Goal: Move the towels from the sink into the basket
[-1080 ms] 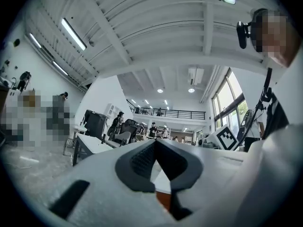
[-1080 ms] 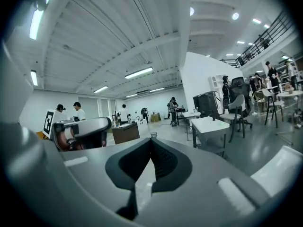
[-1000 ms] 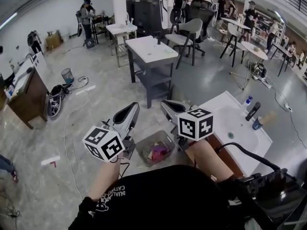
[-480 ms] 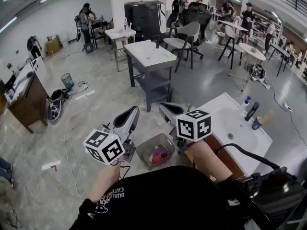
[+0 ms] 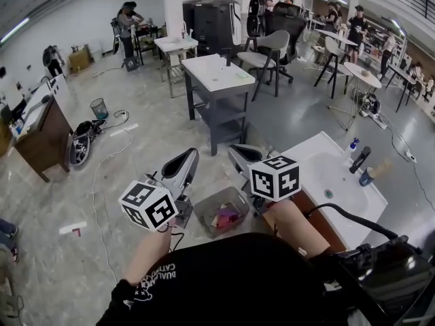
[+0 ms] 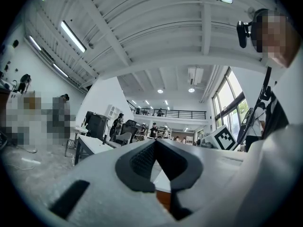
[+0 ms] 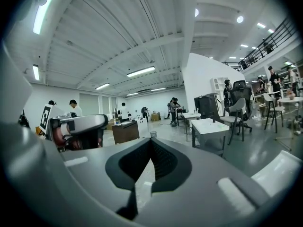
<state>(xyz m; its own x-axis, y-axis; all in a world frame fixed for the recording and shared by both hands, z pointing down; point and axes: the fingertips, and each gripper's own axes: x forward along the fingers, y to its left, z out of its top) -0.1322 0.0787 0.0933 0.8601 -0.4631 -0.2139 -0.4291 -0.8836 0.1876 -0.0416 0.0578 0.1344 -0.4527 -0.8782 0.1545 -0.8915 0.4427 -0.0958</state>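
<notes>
A white sink (image 5: 309,156) takes up the right of the head view, with a dark faucet (image 5: 358,159) at its far rim. A white-topped table (image 5: 217,73) stands on the floor in the upper centre of the frame. At lower centre, just left of the sink's cabinet, a grey basket (image 5: 204,216) sits on the floor. The towels (image 5: 226,216) lie bunched inside it, and pink shows among them. The left gripper (image 5: 191,154) and the right gripper (image 5: 233,151) sit side by side just above the basket in the frame, apart from each other, with their tips toward the top edge. In each gripper view the jaws are clenched, their tips meeting, and nothing is between them.
</notes>
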